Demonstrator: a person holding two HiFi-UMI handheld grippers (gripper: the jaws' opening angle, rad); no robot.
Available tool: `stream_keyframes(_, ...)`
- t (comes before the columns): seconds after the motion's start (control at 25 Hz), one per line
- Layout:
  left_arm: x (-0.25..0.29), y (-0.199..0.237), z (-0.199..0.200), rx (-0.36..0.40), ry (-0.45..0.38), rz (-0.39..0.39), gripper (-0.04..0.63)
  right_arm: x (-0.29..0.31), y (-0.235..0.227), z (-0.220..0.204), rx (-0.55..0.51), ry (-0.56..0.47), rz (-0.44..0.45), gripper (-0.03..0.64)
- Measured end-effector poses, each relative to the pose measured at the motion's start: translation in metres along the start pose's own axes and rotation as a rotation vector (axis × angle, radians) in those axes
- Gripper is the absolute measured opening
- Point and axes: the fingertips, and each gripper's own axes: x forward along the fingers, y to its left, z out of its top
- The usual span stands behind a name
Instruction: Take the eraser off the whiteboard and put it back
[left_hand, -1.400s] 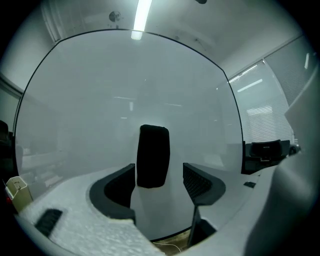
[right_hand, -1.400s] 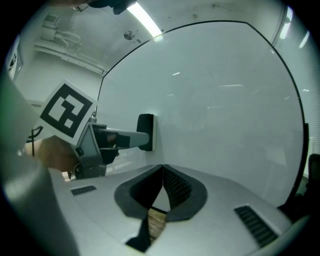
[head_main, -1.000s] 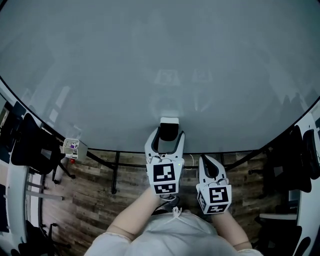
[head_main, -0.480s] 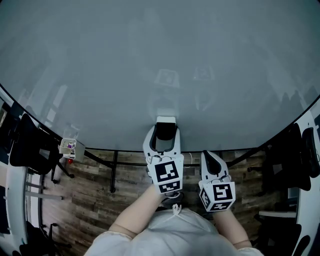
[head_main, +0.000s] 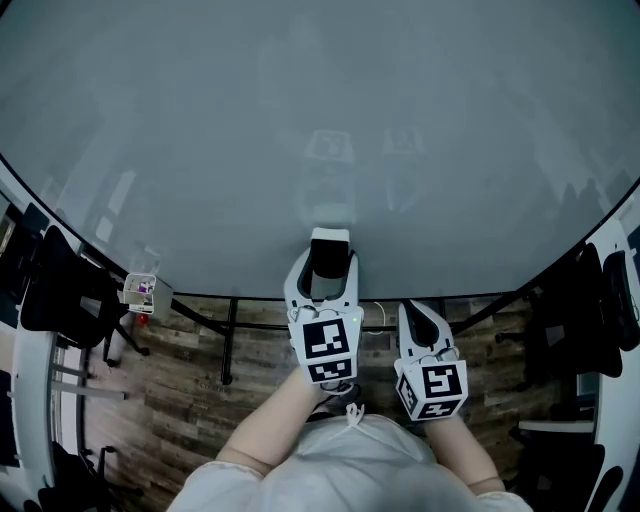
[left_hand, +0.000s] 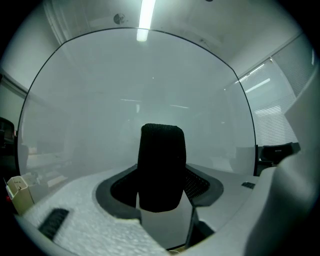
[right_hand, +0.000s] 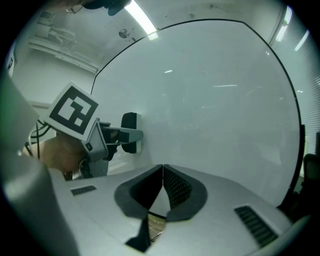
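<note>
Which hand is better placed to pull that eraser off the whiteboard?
Left. The left hand-held gripper has the eraser between its jaws, which have just been closing around it. The right hand-held gripper sits beside it, off the board, shut and empty.

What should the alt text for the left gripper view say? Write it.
A black eraser sits on the whiteboard between the jaws of the left claw, which have just been closing around it. A ceiling light glows above.
</note>
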Motion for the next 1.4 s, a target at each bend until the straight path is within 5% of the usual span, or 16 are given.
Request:
stream_keyframes(0.36, -0.040, 0.004, -0.020, 0.069, 0.037, -0.050, 0.261, -0.004, 0.025, 0.000, -0.010, -0.009, 0.023, 0.028)
stream_keyframes(0.76, -0.089, 0.013, -0.052, 0.035, 0.062, -0.059, 0.261, -0.005, 0.050, -0.015, 0.007, 0.011, 0.046, 0.028)
stream_keyframes(1.4, -0.085, 0.011, -0.055, 0.037, 0.059, -0.101, 0.261, 0.007, 0.057, -0.016, 0.022, 0.030, 0.062, 0.028)
